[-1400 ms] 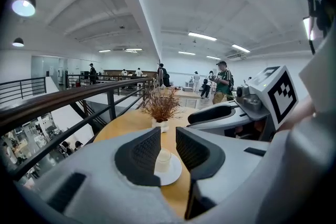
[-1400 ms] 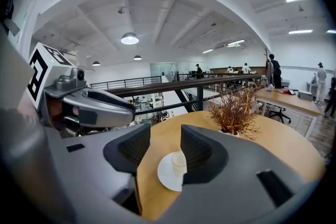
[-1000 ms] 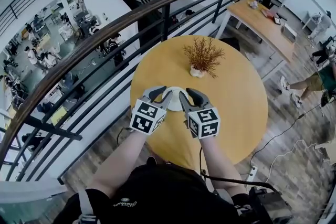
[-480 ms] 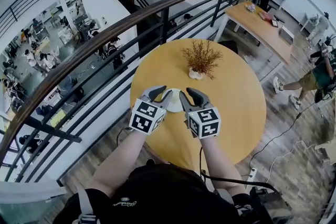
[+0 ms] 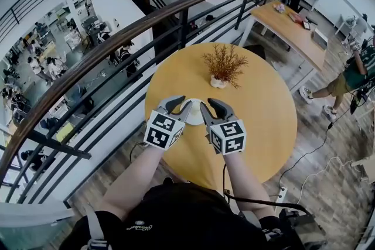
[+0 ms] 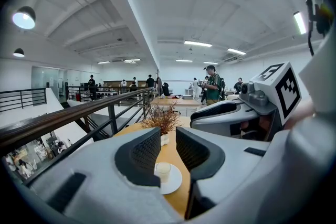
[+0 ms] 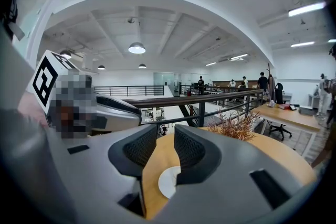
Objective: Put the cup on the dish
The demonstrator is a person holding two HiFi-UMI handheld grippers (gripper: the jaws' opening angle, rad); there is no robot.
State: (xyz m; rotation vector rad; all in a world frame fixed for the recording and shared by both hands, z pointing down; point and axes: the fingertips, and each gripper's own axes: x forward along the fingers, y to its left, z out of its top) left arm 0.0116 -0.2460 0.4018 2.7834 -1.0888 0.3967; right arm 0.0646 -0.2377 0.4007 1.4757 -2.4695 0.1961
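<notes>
The cup [image 6: 163,169] already stands on the dish [image 6: 176,182] just below and ahead of both tools, so the left gripper [image 6: 168,138] and right gripper [image 7: 165,138] hang empty, jaws seemingly drawn together, with nothing left to carry.

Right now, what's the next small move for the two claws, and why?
Probably just draw both claws back from the round table. The cup already stands upright on the dish. The left claw and right claw hover by it with nothing between their jaws, so nothing looks left to place.
</notes>
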